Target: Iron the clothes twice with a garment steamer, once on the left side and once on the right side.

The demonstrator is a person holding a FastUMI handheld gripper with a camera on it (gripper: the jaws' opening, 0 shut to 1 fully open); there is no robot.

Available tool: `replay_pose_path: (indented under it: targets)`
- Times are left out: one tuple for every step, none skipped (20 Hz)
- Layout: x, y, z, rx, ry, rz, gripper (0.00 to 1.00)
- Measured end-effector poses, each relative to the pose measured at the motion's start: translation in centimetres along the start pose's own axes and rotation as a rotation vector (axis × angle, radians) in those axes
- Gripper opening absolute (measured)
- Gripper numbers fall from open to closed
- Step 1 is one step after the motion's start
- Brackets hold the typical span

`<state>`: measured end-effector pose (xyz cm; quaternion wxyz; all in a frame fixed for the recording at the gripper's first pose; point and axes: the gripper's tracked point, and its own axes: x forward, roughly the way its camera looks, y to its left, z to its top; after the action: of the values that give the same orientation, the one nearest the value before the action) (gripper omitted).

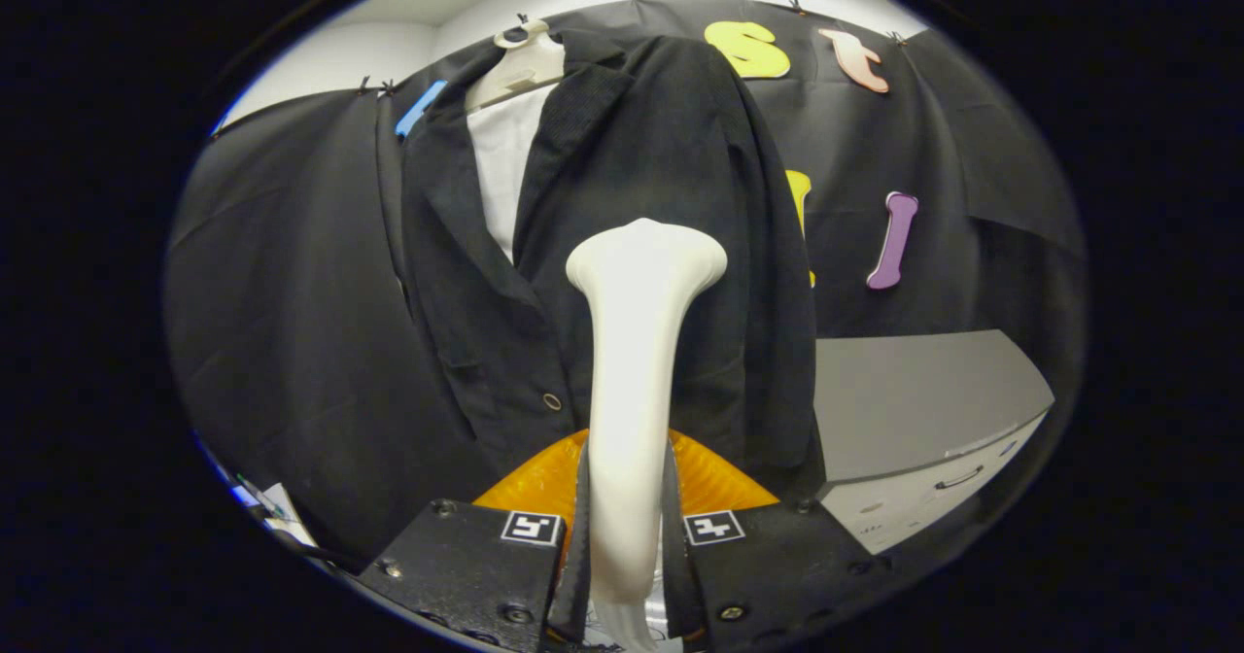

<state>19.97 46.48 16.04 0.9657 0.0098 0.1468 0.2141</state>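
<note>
Two fingers of the gripper (627, 536) clamp the white garment steamer (637, 361), its head reaching ahead against the dark jacket (661, 148) hanging just beyond. A grey cabinet (923, 410) stands off to its right.

The gripper (627, 536) has both fingers pressed on the white steamer (637, 342) handle. Its head sits against the right front of the black jacket (661, 148), seemingly touching. A grey cabinet (914, 410) stands beside the jacket.
</note>
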Motion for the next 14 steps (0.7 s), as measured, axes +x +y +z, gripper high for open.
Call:
replay_pose_path:
  targets:
    - [0.1,0.0,-0.5,-0.001,0.010,-0.001,0.33]
    - [0.0,0.0,-1.3,-0.002,0.019,-0.002,0.33]
    - [0.0,0.1,-1.9,-0.002,0.030,-0.004,0.33]
    - [0.1,0.1,-2.5,-0.001,0.041,-0.005,0.33]
    - [0.1,0.1,-3.1,0.002,0.052,-0.006,0.33]
    - [0.2,0.0,-3.6,0.003,0.063,-0.006,0.33]
    - [0.2,0.1,-4.2,0.005,0.073,-0.007,0.33]
    - [0.3,-0.1,-4.6,0.005,0.082,-0.008,0.33]
    - [0.3,0.0,-5.1,0.002,0.090,-0.008,0.33]
    - [0.4,0.0,-5.8,-0.001,0.099,-0.009,0.33]
    - [0.5,0.0,-6.3,-0.002,0.109,-0.009,0.33]
    - [0.5,0.1,-6.8,-0.002,0.117,-0.008,0.33]
    - [0.5,0.2,-7.2,-0.002,0.124,-0.008,0.33]
    - [0.5,0.2,-7.7,-0.004,0.131,-0.010,0.33]
